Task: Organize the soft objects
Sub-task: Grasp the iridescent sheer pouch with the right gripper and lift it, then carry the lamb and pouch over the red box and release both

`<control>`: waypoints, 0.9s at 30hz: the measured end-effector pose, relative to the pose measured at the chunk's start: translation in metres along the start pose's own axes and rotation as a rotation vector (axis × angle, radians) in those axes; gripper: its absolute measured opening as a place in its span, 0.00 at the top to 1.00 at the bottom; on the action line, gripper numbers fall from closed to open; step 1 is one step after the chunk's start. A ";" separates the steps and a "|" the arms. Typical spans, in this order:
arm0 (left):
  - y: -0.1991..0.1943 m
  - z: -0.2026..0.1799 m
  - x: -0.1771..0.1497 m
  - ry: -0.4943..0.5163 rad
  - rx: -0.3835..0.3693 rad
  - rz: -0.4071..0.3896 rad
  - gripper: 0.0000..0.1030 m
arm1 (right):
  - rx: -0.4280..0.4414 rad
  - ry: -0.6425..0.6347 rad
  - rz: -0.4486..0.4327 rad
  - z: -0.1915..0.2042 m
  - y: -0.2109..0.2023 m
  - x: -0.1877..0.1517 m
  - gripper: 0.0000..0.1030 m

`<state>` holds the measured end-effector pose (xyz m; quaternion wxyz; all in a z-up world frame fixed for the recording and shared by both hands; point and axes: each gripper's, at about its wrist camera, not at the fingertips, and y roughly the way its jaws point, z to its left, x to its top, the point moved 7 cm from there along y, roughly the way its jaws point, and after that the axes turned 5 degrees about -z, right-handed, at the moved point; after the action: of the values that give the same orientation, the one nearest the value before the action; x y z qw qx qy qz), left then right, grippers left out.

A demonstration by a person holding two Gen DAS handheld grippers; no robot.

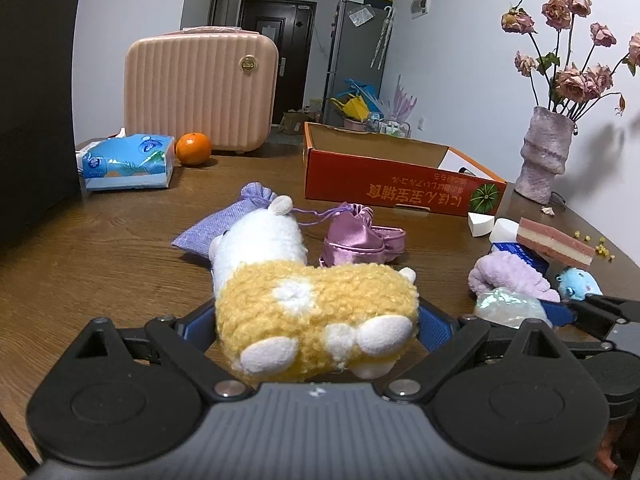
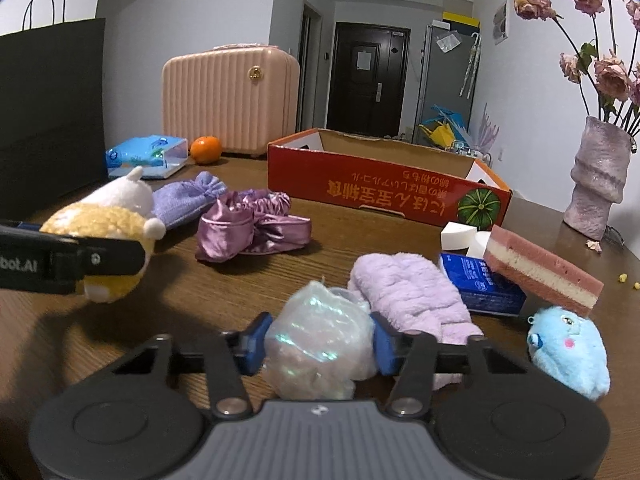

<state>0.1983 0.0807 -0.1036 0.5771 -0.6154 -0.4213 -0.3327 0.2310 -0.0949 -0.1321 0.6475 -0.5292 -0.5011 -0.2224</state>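
Note:
My left gripper (image 1: 316,318) is shut on a yellow and white plush toy (image 1: 304,280), its blue pads pressed into both flanks just above the wooden table (image 1: 100,248). In the right wrist view that plush (image 2: 104,216) hangs at the far left. My right gripper (image 2: 320,346) is shut on a crinkly iridescent bundle (image 2: 316,320) low over the table. Loose nearby lie a lilac fluffy cloth (image 2: 412,296), a light blue plush (image 2: 568,348), a purple satin pouch (image 2: 248,232) and a lavender drawstring bag (image 2: 188,196).
An open red cardboard box (image 2: 380,192) sits behind the pile. Right of it are white wedges (image 2: 456,236), a pink layered sponge (image 2: 544,276), a small blue box (image 2: 480,288) and a vase (image 2: 596,184). At the back left stand a tissue pack (image 2: 148,156), an orange (image 2: 206,150), a pink case (image 2: 228,100) and a black bag (image 2: 48,112).

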 end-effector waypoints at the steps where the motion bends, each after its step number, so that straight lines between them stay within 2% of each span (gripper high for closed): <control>1: 0.000 0.000 0.000 -0.001 0.000 -0.001 0.05 | 0.005 0.005 0.001 0.000 0.000 0.000 0.56; 7: -0.001 0.000 0.001 0.003 -0.001 -0.005 0.05 | 0.021 0.028 -0.012 -0.003 -0.003 0.000 0.66; 16: -0.008 -0.004 0.009 0.009 -0.005 -0.020 0.05 | 0.041 0.059 -0.060 -0.010 -0.016 0.013 0.67; 27: -0.012 -0.020 0.046 0.029 -0.024 -0.079 0.05 | 0.011 0.079 -0.156 -0.036 -0.031 0.051 0.67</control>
<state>0.2088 0.0665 -0.0552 0.5621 -0.6004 -0.4328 -0.3692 0.2405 -0.1262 -0.0704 0.6502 -0.4758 -0.5162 -0.2904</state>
